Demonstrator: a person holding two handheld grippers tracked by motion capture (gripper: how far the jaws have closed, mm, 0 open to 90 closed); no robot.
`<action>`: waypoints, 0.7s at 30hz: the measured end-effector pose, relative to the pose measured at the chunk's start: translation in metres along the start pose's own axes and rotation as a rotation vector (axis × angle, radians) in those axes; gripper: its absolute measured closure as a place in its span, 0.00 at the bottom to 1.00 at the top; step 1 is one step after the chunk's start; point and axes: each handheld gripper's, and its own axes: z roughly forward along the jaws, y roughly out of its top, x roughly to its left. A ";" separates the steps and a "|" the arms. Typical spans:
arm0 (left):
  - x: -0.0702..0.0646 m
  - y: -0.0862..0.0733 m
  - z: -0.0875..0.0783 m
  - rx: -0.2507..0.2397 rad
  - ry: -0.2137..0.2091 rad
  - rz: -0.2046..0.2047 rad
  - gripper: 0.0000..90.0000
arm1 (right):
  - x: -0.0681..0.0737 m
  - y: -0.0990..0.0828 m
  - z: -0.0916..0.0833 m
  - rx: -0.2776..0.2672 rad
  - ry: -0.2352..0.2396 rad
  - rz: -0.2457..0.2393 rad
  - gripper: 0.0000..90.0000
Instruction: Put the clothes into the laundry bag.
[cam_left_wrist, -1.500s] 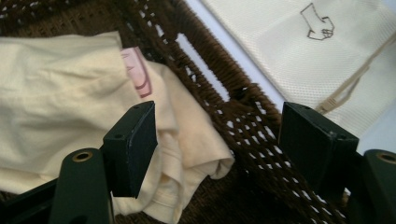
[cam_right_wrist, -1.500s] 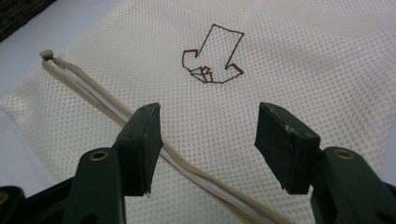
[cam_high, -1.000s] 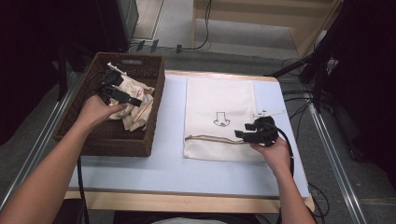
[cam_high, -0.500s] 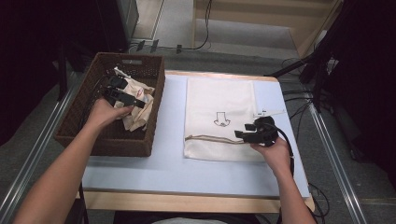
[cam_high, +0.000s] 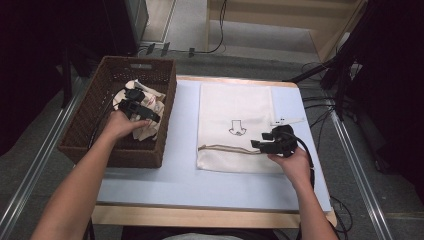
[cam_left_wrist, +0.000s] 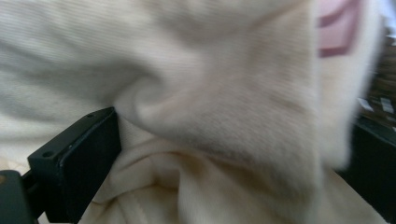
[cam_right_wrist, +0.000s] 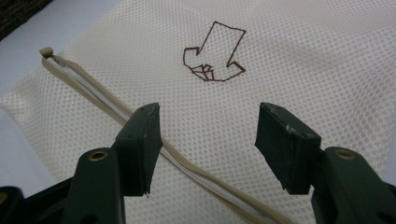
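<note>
A cream cloth (cam_high: 151, 129) lies bunched in the brown wicker basket (cam_high: 169, 102) at the left. My left gripper (cam_high: 145, 111) is pressed into it. In the left gripper view the cloth (cam_left_wrist: 196, 93) bulges between the jaws, which stand wide apart, so my left gripper (cam_left_wrist: 224, 154) is open. A white mesh bag (cam_high: 235, 107) lies flat on the table with a brown arrow mark (cam_high: 237, 127). My right gripper (cam_high: 257, 145) hovers open just over the bag (cam_right_wrist: 289, 60), near its beige zipper (cam_right_wrist: 93, 88), with nothing between its fingers.
The pale blue table top (cam_high: 185, 170) has bare room between basket and bag and along the front edge. A small white tag (cam_high: 287, 121) sticks out at the bag's right side. Cables and metal rails run on the floor around the table.
My left gripper has shifted slightly right inside the basket, further into the cloth. The right gripper and the mesh bag have stayed where they were.
</note>
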 end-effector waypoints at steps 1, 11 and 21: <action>0.000 0.000 0.000 0.000 0.000 0.000 0.00 | 0.000 0.000 0.000 0.000 0.000 0.000 0.46; -0.001 -0.005 0.017 -0.051 0.132 0.064 0.00 | 0.000 0.000 0.000 0.005 -0.002 0.004 0.46; 0.011 -0.006 0.018 -0.053 0.184 -0.028 0.00 | 0.000 -0.001 -0.001 -0.003 -0.006 -0.001 0.46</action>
